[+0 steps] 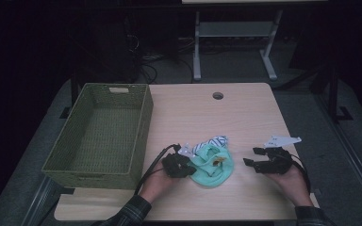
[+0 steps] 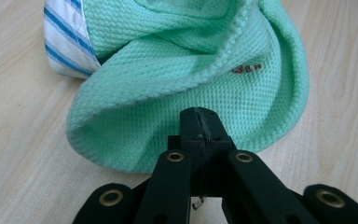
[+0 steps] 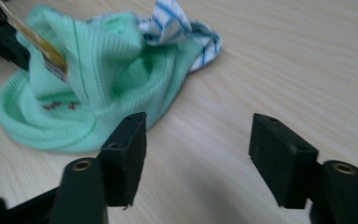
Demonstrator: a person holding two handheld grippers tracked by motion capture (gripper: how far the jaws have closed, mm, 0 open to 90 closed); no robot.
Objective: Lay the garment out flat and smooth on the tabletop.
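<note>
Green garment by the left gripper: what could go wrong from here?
1. The left gripper has its fingers closed at the green garment's edge; whether cloth is caught is unclear, so a lift may slip.
2. The striped cloth is tangled in and may drag along.
3. The right gripper is open, apart, giving no support.

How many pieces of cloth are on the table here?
2, bunched together in front of the person: a green cloth, pinched at its edge by the left gripper, and a blue-striped white cloth tucked behind it. More may be hidden inside the bundle.
</note>
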